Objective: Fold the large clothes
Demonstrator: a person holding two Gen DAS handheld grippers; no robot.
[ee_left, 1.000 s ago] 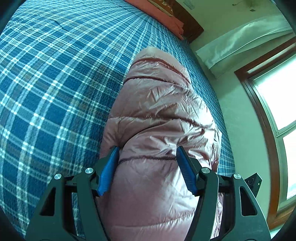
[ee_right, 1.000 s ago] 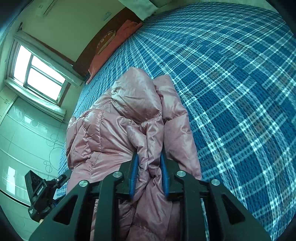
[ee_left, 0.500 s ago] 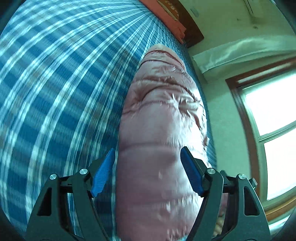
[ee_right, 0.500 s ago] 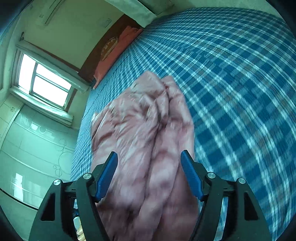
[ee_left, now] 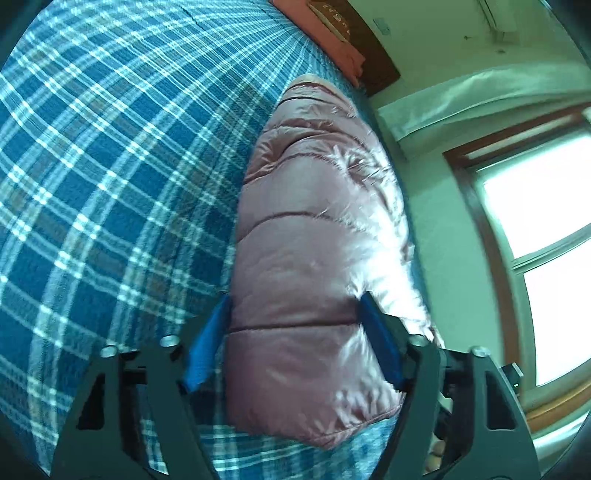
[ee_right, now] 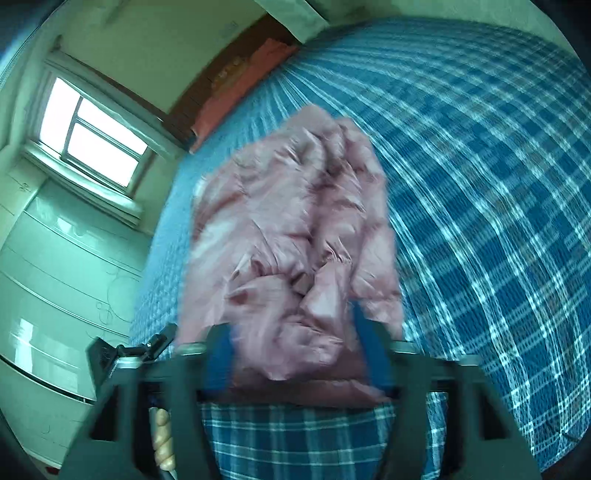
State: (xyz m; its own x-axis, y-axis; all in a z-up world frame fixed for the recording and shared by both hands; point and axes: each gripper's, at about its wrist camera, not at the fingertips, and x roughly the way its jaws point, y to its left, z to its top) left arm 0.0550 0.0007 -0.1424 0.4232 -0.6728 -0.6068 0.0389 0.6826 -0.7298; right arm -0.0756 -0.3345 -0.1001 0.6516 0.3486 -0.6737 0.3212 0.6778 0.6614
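A pink puffer jacket (ee_left: 317,240) lies folded into a long bundle on the blue plaid bedspread (ee_left: 110,177). My left gripper (ee_left: 295,328) is open, its blue pads either side of the jacket's near end, above it. In the right wrist view the jacket (ee_right: 295,236) shows its crumpled side. My right gripper (ee_right: 291,350) is open over the jacket's near edge, holding nothing. Both views are motion-blurred.
The bedspread (ee_right: 480,221) stretches wide beside the jacket. A red pillow (ee_right: 236,92) and dark headboard (ee_left: 354,33) lie at the far end. A window (ee_left: 543,251) and a pale wardrobe (ee_right: 62,280) stand beside the bed. The other gripper (ee_right: 125,354) shows at lower left.
My right gripper has opened and let go of the jacket. Both grippers have pulled back and lifted away from the jacket, which now rests on the bed.
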